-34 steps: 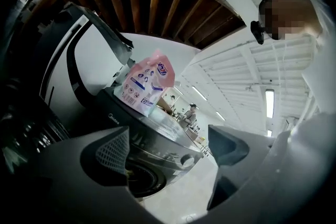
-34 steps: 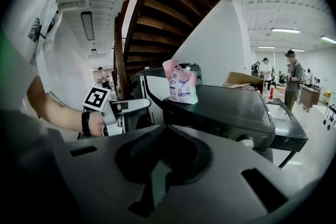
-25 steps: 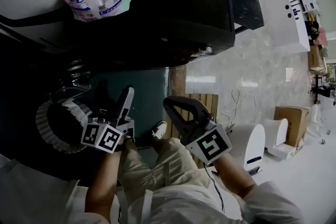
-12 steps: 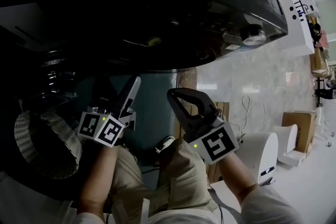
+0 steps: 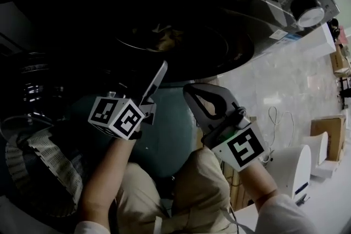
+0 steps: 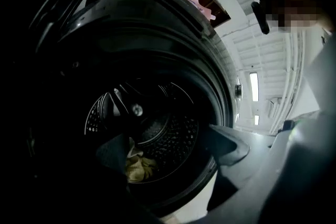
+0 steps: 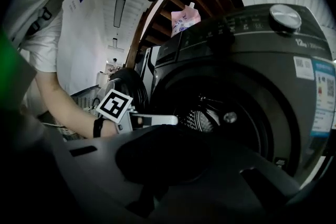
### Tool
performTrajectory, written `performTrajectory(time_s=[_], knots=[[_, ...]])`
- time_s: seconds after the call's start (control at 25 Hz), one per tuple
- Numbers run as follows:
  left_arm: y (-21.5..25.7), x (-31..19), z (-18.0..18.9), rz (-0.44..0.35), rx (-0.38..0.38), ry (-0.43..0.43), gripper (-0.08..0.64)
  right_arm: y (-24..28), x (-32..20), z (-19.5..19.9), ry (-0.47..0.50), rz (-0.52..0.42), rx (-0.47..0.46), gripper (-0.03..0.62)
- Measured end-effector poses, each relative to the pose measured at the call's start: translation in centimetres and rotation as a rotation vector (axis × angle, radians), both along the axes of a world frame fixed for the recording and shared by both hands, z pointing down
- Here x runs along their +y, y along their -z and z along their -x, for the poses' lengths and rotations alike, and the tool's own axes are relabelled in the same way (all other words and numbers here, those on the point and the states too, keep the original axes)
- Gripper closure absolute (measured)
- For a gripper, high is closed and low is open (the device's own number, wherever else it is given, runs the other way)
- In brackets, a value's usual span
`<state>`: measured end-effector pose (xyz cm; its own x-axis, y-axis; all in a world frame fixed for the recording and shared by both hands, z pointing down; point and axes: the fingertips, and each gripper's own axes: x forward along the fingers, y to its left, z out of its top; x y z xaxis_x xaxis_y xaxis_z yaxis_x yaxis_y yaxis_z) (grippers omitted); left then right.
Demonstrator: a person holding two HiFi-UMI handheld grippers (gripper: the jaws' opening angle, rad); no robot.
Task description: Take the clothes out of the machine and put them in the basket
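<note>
While my left gripper (image 6: 168, 150) points into the dark, shiny washer (image 5: 258, 19), its jaws are wide apart and hold nothing. Crumpled yellow clothes (image 6: 137, 168) lie at the bottom of the round metal drum (image 6: 176, 136), which is full of little holes. My right gripper (image 5: 193, 95) is closed and empty. The ribbed white basket (image 5: 52, 164) sits by my left arm.

Both grippers held up side by side, near each other, pointing forward.
Jaws of left gripper (image 5: 156, 78) stand apart; jaws of right gripper (image 5: 192, 95) closed tip to tip. Left forearm (image 5: 104, 172) and right forearm (image 5: 255, 183) bare, elbows bent.
</note>
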<state>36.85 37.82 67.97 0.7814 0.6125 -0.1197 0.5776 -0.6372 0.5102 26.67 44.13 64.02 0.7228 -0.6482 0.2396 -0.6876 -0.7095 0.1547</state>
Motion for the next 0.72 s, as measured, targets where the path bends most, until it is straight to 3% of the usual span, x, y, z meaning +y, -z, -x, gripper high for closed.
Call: performTrajectory(time_s=[0.16, 0.24, 0.4, 0.56, 0.72], knots=[[0.5, 0.6, -2.5, -0.019, 0.130, -0.039, 0.106, -4.1, 0.0, -1.5, 0.045, -0.037, -0.011, 0.580], [-0.8, 1.1, -4.0, -0.027, 0.144, -0.053, 0.106, -5.1, -0.2, -2.4, 0.065, -0.076, 0.028, 0.580], [-4.3, 2.0, -6.7, -0.043, 0.096, -0.067, 0.106, -6.5, -0.6, -2.4, 0.080, -0.081, 0.101, 0.580], [-6.6, 3.3, -8.2, -0.037, -0.008, -0.093, 0.106, -7.1, 0.2, -2.0, 0.079, -0.093, 0.102, 0.580], [-8.1, 4.9, -10.1, -0.103, -0.078, -0.116, 0.106, -7.0, 1.1, -1.8, 0.065, -0.108, 0.113, 0.580]])
